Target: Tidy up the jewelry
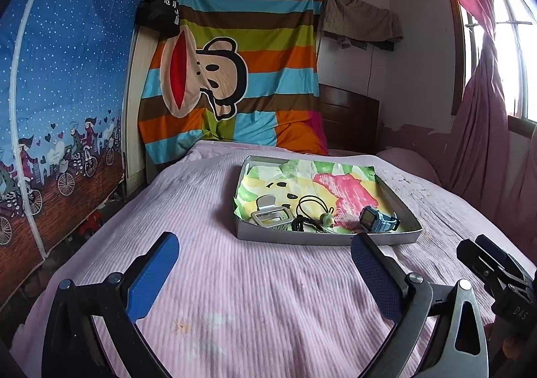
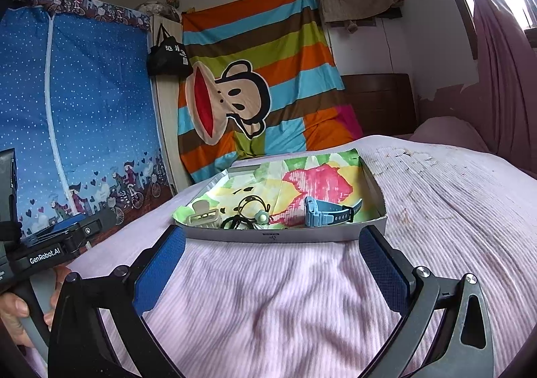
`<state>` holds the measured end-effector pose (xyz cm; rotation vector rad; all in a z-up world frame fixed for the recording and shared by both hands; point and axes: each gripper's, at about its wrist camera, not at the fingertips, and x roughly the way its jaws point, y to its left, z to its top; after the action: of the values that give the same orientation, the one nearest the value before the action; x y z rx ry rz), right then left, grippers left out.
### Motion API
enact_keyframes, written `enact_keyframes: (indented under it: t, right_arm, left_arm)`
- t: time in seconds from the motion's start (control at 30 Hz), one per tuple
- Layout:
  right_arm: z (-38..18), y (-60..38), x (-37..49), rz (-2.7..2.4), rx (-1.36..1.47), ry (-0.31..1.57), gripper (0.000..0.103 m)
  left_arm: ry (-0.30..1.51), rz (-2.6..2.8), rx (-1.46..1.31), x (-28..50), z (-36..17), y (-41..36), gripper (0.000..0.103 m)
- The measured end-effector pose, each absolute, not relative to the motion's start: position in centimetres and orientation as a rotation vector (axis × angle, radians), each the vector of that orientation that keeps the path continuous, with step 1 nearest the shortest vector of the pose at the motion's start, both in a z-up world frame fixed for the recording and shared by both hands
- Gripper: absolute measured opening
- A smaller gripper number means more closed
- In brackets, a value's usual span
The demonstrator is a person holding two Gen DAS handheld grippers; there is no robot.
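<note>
Left gripper (image 1: 265, 260): fingers spread wide, empty, over pink bedspread (image 1: 235, 294).
Right gripper (image 2: 272, 255): fingers spread wide, empty, facing tray wall.
Jewelry: inside shallow tray (image 2: 285, 236) at 12 o'clock; hair clip (image 2: 201, 215) at 11, black cord necklace (image 2: 250, 210) centre, blue watch (image 2: 322, 211) at 1.
Risk: cord likely to snag neighbouring pieces; light tray may slide on soft bedding.
</note>
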<state>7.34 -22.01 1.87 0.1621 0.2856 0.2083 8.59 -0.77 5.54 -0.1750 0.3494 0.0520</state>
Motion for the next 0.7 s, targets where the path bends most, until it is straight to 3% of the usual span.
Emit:
enact_keyframes:
  t: [0.7]
  right_arm:
    - [-0.3,-20.9,1.6,0.161,0.12,0.301,0.102]
  left_arm:
    - [0.332,0.052,-0.114,2.8,3.8,-0.1,0.103]
